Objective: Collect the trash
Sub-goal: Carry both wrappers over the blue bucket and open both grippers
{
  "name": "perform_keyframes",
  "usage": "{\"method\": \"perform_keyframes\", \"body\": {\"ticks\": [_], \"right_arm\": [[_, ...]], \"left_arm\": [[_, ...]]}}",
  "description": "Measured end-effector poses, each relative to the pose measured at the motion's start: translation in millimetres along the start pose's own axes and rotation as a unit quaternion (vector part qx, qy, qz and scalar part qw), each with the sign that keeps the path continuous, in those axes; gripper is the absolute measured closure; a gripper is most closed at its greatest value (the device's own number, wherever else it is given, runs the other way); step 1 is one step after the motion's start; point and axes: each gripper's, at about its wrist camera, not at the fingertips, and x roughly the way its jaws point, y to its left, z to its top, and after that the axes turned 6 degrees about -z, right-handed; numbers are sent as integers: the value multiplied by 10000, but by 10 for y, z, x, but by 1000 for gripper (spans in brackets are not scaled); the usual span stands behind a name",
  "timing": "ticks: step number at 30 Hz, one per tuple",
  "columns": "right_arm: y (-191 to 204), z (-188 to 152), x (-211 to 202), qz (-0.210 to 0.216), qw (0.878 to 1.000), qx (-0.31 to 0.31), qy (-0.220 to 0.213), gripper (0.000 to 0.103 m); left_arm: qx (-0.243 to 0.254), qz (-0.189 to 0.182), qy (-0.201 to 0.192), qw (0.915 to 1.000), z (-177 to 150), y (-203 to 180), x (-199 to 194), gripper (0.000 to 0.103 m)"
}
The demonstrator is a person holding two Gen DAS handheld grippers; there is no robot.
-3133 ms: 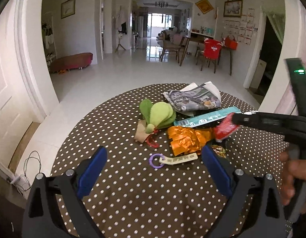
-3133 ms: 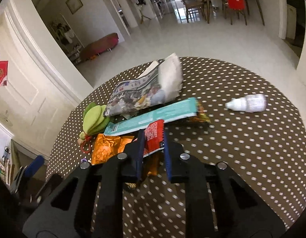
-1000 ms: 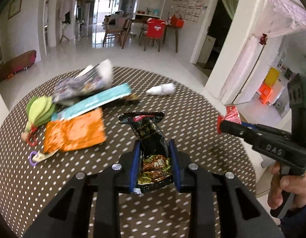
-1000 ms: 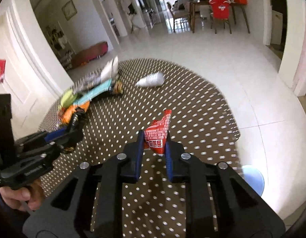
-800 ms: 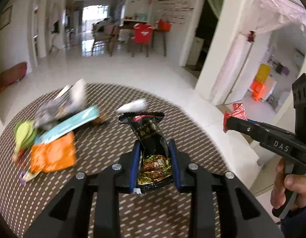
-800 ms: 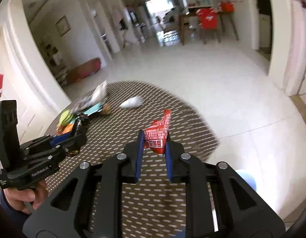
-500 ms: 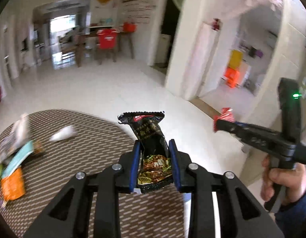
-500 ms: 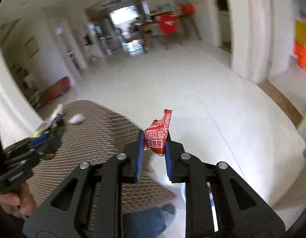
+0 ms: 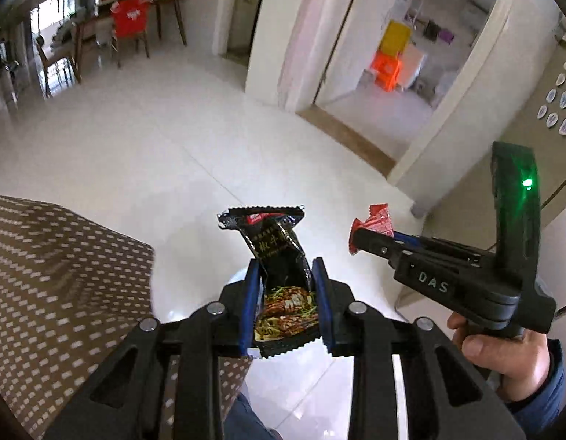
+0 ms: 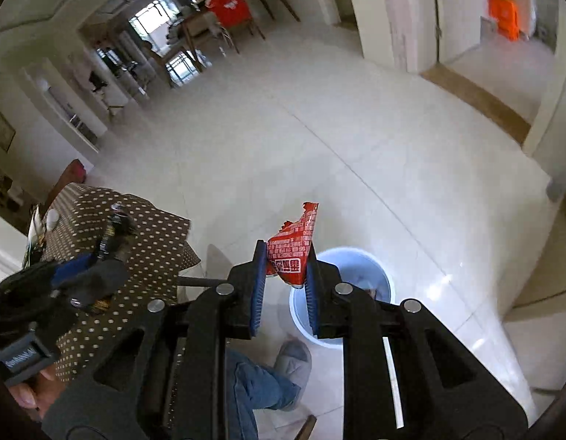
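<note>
My left gripper (image 9: 285, 286) is shut on a black snack wrapper (image 9: 273, 249) and holds it in the air past the edge of the table. My right gripper (image 10: 283, 267) is shut on a small red wrapper (image 10: 294, 249) and holds it above a light blue bin (image 10: 356, 260) on the floor. In the left wrist view the right gripper (image 9: 356, 234) with the red wrapper (image 9: 372, 220) is to the right of my left gripper. In the right wrist view the left gripper (image 10: 110, 242) with the black wrapper (image 10: 114, 227) is at the left, over the table.
The brown dotted table (image 9: 44, 275) is at the left, with more litter at its far end (image 10: 40, 227). The person's leg and grey slipper (image 10: 294, 359) stand beside the bin. White tiled floor (image 10: 319, 128) lies ahead, with doorways at the right.
Both grippers have swung right, away from the table, each still holding its wrapper. The blue bin has come into view under my right gripper.
</note>
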Motion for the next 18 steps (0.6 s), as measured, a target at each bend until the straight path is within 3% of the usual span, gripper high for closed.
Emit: {"method": "perform_keyframes", "body": {"ticks": [4,5,6,7,8,12,18], "right_arm": [[-193,31,191,173,9991,274,281,81],[-285,29,241,247,9980,450,359,78],[-345,27,272,280,9970,605,385,49],[-371,32,263,275,9964,716,356,22],[-443,15,268,298,9953,869,324,16],[-579,-30,291,191,9928,1119,381,6],[-493,-68,192,-103,9935,1104,271,6]], "left_arm": [[-61,-113,355,9993,125,-14,396,73],[-39,-139,420,9990,131,-5,445,66],[17,-95,563,9984,149,-18,540,54],[27,81,569,9983,159,-13,569,26],[27,306,487,9983,162,4,565,11],[0,353,313,9989,186,54,463,9],[-157,511,51,9986,110,143,162,9]]}}
